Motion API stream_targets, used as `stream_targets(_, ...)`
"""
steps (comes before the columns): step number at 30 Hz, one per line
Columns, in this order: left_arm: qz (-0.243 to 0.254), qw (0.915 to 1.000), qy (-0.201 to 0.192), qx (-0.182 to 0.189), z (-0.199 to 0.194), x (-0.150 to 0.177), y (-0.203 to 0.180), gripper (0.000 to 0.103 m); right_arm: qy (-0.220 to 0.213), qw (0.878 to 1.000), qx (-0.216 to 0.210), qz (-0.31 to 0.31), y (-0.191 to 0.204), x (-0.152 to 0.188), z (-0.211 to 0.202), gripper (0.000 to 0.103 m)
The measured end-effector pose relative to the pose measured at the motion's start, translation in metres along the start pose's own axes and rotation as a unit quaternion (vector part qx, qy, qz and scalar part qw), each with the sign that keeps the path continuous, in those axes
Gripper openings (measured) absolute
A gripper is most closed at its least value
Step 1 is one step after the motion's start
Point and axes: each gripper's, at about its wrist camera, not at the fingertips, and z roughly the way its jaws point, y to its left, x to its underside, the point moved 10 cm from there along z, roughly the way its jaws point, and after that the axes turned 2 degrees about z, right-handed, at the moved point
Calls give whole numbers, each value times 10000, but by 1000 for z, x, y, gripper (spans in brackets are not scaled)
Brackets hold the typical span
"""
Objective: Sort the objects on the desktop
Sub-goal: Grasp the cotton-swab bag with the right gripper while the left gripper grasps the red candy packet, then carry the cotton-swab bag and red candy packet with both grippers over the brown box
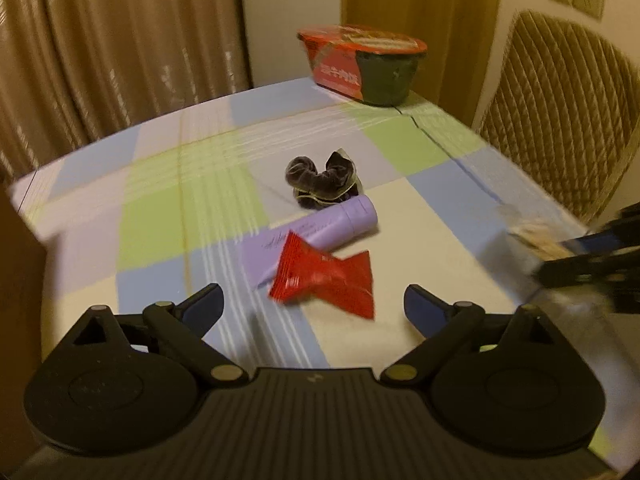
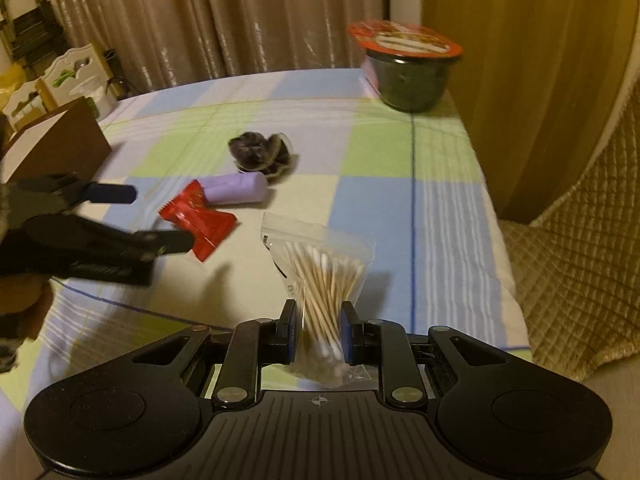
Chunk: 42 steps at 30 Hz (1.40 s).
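Observation:
My right gripper point(image 2: 319, 330) is shut on a clear bag of cotton swabs point(image 2: 326, 280) and holds it above the checked tablecloth point(image 2: 440, 208); the bag point(image 1: 532, 236) shows blurred at the right of the left wrist view. My left gripper point(image 1: 314, 304) is open and empty, just short of a red snack packet point(image 1: 324, 280), and it also shows in the right wrist view point(image 2: 156, 218). The packet point(image 2: 198, 220) lies against a purple tube point(image 1: 320, 232) point(image 2: 236, 188). A dark scrunchie point(image 1: 322, 182) point(image 2: 260, 154) lies beyond the tube.
An instant noodle bowl point(image 1: 364, 64) point(image 2: 412, 68) with a red lid stands at the table's far right corner. A brown box point(image 2: 56, 144) stands at the left edge. A quilted chair point(image 1: 560, 112) point(image 2: 580, 280) is right of the table. Curtains hang behind.

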Motion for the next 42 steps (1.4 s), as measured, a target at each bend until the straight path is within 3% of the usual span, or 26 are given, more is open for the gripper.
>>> stream_targets(6,14,9999,124,87,31,0,-2,69,80,9999,39,147,-9,11,1,20)
stream_targets(10,20,9998,149,113,37,1,-2,60,115,9996,20,239,-11,15,3,20)
stream_targets(14,-24,9999,66,142,32,3,-4,47,105,9996,-36,247,-7,14,4,20)
stream_targets(16,-64,9999,-11,138,25,2,-3,31,87,9997,-75,207,-3,12,3,20)
stream_targets(22,-200,9996,-1,207,-2,9,0,16,10,9998,-186,79,11,8,-2,20)
stream_targets(42,-1065,9940,-247,-108,-158,66,27,14,-284,9958,-691,-523,99,16,-47,20)
